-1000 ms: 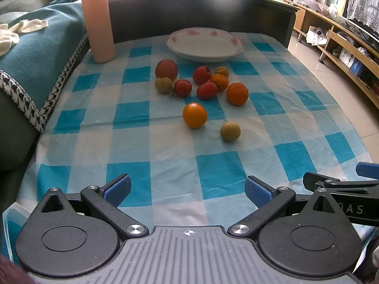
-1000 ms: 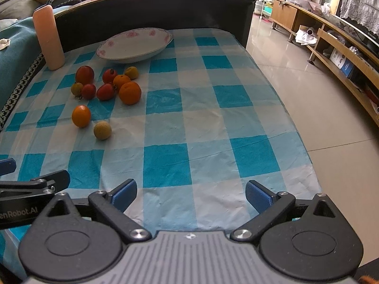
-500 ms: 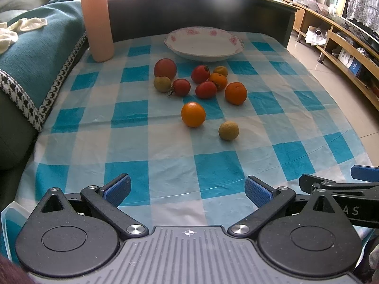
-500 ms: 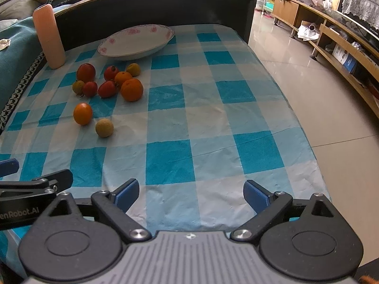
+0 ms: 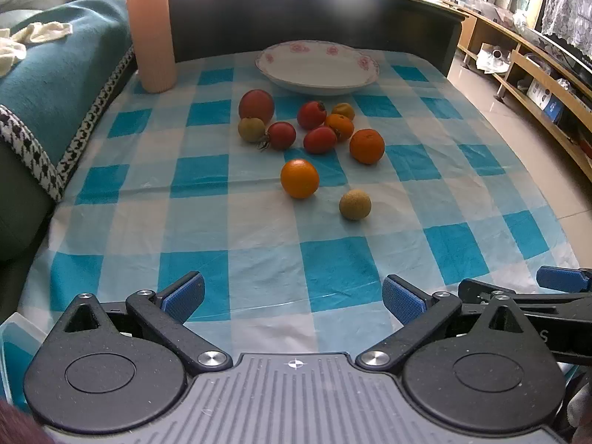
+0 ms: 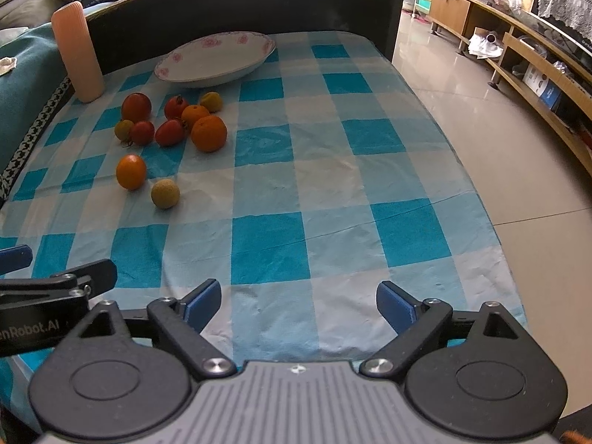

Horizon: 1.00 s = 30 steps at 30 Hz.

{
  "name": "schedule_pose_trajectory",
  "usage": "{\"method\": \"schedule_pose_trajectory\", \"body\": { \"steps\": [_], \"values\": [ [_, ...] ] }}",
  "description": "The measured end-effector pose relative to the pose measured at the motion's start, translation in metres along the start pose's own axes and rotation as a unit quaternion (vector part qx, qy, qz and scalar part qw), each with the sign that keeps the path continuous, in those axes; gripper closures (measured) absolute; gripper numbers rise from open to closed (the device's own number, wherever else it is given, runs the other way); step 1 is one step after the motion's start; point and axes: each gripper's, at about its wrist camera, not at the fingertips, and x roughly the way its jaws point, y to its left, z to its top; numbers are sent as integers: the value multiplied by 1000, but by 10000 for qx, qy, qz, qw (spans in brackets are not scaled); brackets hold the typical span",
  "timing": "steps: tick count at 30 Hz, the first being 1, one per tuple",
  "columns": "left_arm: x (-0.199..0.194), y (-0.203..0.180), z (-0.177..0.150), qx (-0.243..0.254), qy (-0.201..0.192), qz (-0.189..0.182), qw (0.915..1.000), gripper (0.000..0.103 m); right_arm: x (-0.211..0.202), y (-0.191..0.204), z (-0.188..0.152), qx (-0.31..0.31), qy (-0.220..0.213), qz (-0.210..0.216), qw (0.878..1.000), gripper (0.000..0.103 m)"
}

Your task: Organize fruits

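Observation:
Several loose fruits lie mid-table on a blue-checked cloth (image 5: 259,259): an orange (image 5: 299,178), a tan round fruit (image 5: 355,204), a second orange (image 5: 366,145), red tomatoes (image 5: 319,140) and a red apple (image 5: 256,104). Behind them stands an empty white floral plate (image 5: 318,66) (image 6: 216,57). My left gripper (image 5: 292,298) is open over the near table edge, well short of the fruit. My right gripper (image 6: 298,301) is open too, empty, with the fruits (image 6: 166,193) off to its far left.
A tall pink cylinder (image 5: 151,33) stands at the back left. A teal-covered sofa (image 5: 48,74) borders the left side, a dark backboard (image 5: 314,18) the far edge. Right of the table is tiled floor (image 6: 499,148) and low wooden shelving (image 6: 547,74).
Both grippers have edged slightly forward over the table, so the fruits sit a little nearer in both views. Jaws stay open, and nothing on the table has moved.

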Motion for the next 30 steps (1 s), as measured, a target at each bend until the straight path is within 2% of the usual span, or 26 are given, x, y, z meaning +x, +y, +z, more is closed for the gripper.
{"method": "schedule_pose_trajectory", "body": {
  "steps": [30],
  "values": [
    [7, 16, 13, -522, -24, -158, 9985, 0, 10, 6, 17, 140, 77, 266, 9995, 5]
  ]
}}
